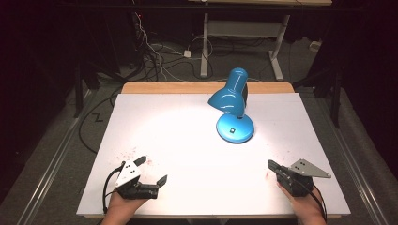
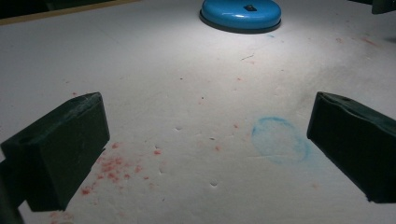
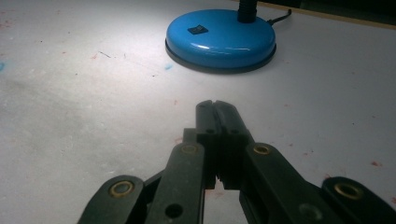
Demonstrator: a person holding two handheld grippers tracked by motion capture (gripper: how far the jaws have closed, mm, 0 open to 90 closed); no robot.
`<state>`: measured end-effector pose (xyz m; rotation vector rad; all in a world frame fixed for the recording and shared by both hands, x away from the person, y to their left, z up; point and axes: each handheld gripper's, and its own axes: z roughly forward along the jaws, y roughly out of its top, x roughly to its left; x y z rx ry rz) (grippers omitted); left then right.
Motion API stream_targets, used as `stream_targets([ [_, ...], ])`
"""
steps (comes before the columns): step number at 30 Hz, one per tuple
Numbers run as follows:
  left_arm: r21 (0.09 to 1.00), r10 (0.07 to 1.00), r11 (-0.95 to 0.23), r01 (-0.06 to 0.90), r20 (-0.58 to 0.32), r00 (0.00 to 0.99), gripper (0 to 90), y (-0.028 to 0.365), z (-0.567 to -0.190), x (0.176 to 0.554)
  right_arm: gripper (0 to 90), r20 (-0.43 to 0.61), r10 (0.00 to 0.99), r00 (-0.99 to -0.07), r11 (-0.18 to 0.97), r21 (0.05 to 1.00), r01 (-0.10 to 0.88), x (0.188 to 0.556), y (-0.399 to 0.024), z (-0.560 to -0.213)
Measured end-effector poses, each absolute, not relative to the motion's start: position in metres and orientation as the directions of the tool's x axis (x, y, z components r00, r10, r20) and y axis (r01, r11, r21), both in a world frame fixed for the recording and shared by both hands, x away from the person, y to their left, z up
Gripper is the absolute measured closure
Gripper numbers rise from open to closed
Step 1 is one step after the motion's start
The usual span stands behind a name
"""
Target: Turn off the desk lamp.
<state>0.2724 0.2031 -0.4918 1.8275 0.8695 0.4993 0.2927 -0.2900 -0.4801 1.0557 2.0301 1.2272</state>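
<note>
White paper covers the bench (image 1: 155, 122) under me, speckled with red stains close by my hands, with dark floor and cables beyond its far edge. My left tongs (image 1: 151, 170) rest at the near left, jaws spread wide with nothing between them but stained paper and a faint blue ring mark (image 2: 280, 140). My right tongs (image 1: 271, 164) sit at the near right, jaws pressed together on nothing. Ahead of both, well apart from them and a bit closer to the right pair, stands the glossy blue metal desk lamp (image 1: 233, 98), lit, its shade tipped down over its round base (image 3: 220, 39). I judge it stiff, slick-painted and bottom-heavy. The wide base would slip from my pads, so I would grip the thin black neck (image 3: 246, 10) just above it.
</note>
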Motion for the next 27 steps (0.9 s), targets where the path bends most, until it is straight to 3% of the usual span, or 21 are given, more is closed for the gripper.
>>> stream_targets([
  [27,0.916,0.748,-0.246,0.316,-0.028,0.663,0.0,0.201,-0.491,0.272,90.0,-0.081,0.804,-0.589,0.299,0.911,0.283,0.303,-0.261,-0.471],
])
